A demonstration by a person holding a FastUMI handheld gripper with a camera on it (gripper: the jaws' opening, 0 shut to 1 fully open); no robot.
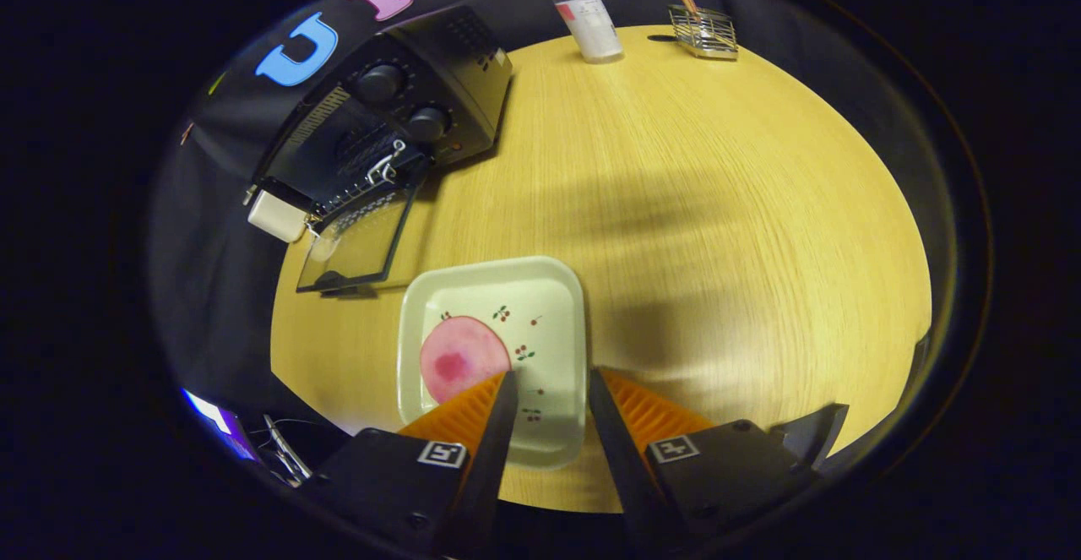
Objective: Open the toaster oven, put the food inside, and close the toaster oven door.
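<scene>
A black toaster oven stands at the far left of the round wooden table, its glass door folded down open, with a wire rack showing inside. A square pale plate with small cherry prints lies just ahead of my fingers. On its left half rests a round pink slice of food. My gripper hovers over the plate's near edge, open, with bare plate between the fingers. The left finger partly covers the food's near side.
A white bottle and a small wire rack holding a stick stand at the table's far edge. A white block sits by the oven's left side. Bare table stretches to the right of the plate.
</scene>
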